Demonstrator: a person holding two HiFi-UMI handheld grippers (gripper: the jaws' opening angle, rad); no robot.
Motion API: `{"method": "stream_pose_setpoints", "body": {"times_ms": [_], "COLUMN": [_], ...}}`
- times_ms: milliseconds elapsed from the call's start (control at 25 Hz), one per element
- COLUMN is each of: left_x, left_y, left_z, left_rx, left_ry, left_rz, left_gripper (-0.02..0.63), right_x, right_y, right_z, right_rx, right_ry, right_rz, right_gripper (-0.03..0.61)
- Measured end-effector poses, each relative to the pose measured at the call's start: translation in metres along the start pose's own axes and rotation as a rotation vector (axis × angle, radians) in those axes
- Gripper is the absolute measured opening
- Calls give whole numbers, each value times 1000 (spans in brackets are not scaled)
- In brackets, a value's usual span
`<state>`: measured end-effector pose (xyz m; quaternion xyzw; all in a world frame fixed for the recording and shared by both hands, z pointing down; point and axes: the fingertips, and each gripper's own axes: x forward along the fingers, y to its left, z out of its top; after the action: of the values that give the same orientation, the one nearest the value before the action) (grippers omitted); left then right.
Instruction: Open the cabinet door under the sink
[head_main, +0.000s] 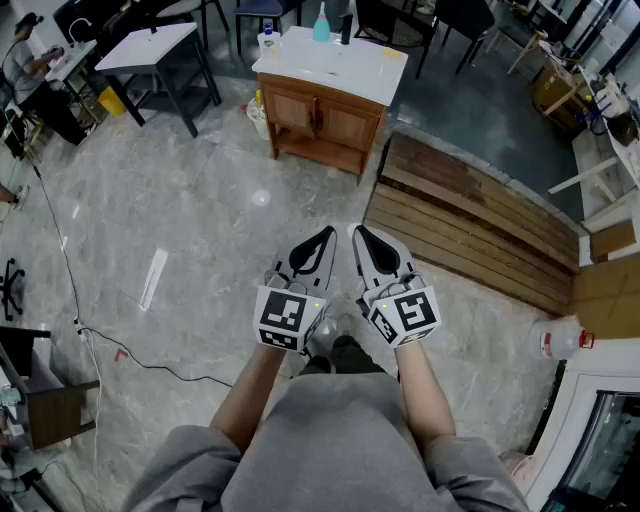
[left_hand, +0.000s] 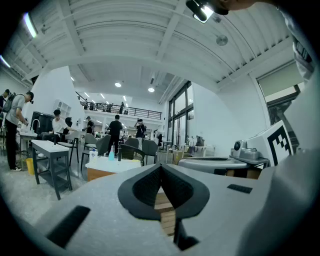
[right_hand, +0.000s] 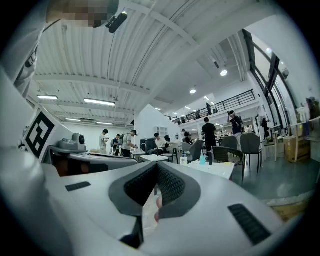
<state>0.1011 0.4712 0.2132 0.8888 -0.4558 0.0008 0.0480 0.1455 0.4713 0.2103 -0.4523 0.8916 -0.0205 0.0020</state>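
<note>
The brown wooden cabinet door (head_main: 347, 126) under the white sink top (head_main: 330, 62) is standing shut, well apart from and ahead of both grippers. Judged rigid, light and hinge-swung, it is offering its small dark handle (head_main: 318, 116) as the hold. The left gripper (head_main: 324, 240) and right gripper (head_main: 362, 238) are both pointing level, jaws together, gripping nothing.

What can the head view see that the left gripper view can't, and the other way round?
Only the head view shows the two closed cabinet doors under the sink, the black cable trailing over the floor, and the person's forearms. Only the left gripper view shows the ceiling, the balcony with people on it, and the tall windows. Both show the white sink counter with its blue bottle, and the white table off to the side.
</note>
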Motion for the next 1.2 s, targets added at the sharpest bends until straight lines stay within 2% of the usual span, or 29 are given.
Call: {"method": "stream_pose_setpoints", "body": {"times_ms": [240,440,600,760,1200], "left_x": [-1,12,34,62,132], "left_y": [5,14,30,37,43], "left_z": [-5,-15,-18,-17,-16], "left_rx": [-11,-12,-15,-6,25], "left_ry": [10,34,49,63,93], "left_rz": [16,34,61,75,110], "left_gripper": [8,8,8,8,8], "right_x": [7,22,40,56,86], "right_y": [4,-12,-24,-48,-118], "right_z": [-4,-13,-19,-24,-28], "right_rx": [-15,11,8,27,87], "right_ry": [15,15,18,22,18], "right_rz": [27,26,67,99,117], "right_gripper": [8,8,8,8,8]}}
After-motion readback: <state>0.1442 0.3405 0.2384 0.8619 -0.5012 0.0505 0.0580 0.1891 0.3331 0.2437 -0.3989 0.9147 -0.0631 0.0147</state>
